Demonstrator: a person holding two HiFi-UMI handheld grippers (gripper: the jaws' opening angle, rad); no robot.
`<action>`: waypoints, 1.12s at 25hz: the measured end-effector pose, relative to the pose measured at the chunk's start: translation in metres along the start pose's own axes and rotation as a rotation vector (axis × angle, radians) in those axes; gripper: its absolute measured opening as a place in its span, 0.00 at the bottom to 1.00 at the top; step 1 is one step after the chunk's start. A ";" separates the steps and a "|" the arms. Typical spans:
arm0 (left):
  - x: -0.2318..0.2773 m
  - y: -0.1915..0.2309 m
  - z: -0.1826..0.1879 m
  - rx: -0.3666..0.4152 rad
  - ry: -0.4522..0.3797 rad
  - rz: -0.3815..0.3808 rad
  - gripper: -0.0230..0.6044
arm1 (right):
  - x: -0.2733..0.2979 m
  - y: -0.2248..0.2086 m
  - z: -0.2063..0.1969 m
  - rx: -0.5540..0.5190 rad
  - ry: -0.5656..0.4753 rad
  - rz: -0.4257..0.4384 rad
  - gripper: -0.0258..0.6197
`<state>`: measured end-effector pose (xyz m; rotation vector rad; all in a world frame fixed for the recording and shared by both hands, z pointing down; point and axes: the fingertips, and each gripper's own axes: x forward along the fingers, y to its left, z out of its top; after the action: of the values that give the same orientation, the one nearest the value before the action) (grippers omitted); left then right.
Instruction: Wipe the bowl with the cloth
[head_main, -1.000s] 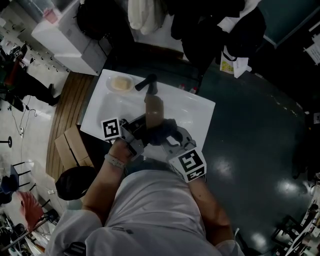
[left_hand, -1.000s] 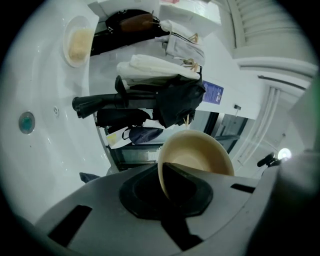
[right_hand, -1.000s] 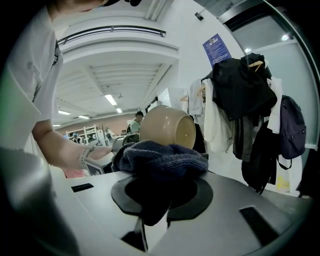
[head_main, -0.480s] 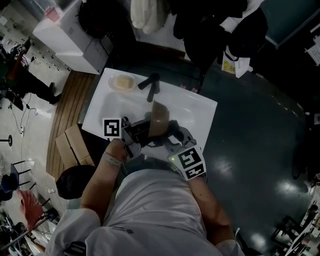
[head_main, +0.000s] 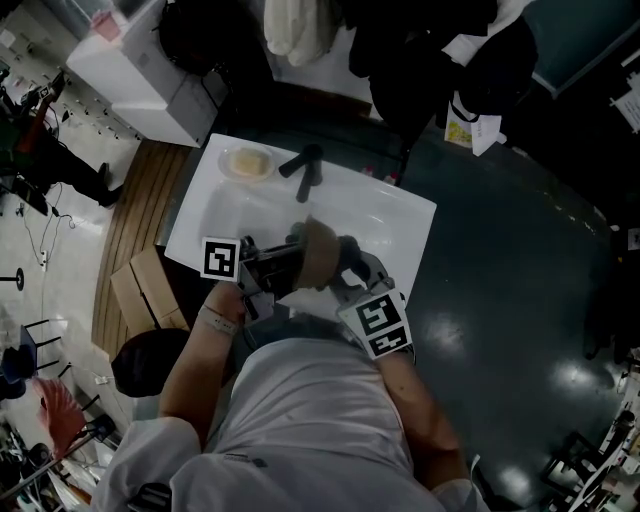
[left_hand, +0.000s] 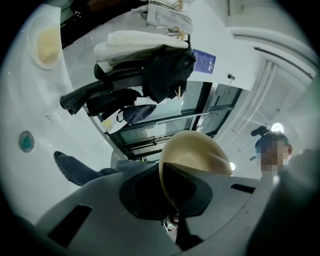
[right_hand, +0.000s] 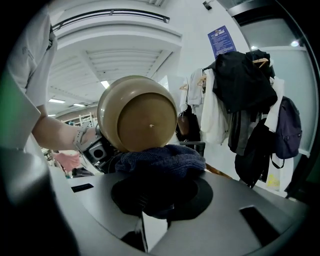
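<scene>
Nearest the person, the right gripper (right_hand: 155, 200) pinches the bunched dark cloth (right_hand: 162, 162) and seems to press it against the tan bowl (right_hand: 135, 115)'s underside. The left gripper (left_hand: 172, 207) clamps the bowl's rim, probably to steady it. The bowl is held tilted above the white basin (head_main: 390, 215), with the faucet (head_main: 303, 166) beyond.

- The bowl (head_main: 320, 250) is over the sink (head_main: 400, 215), near its 6 o'clock edge.
- The left gripper (head_main: 288, 262) is at the bowl's 9 o'clock, and the right gripper (head_main: 345, 265) is at its 3 o'clock.
- The cloth (right_hand: 162, 160) touches the bowl's underside.
- The tap (head_main: 305, 165) is behind the bowl at 12 o'clock.
</scene>
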<state>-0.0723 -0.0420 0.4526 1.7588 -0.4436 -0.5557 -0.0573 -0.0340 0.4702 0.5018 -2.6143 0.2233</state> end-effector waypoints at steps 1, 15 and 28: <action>-0.001 -0.001 -0.001 -0.003 0.009 -0.009 0.07 | 0.000 -0.002 0.000 0.004 -0.004 -0.007 0.15; -0.005 0.002 -0.031 -0.120 0.074 -0.119 0.07 | -0.006 -0.021 0.007 0.045 -0.092 -0.026 0.15; -0.010 0.015 -0.042 -0.164 0.098 -0.120 0.07 | -0.019 -0.023 0.029 0.071 -0.169 0.016 0.15</action>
<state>-0.0565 -0.0073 0.4769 1.6537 -0.2181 -0.5716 -0.0451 -0.0564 0.4373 0.5462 -2.7835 0.2910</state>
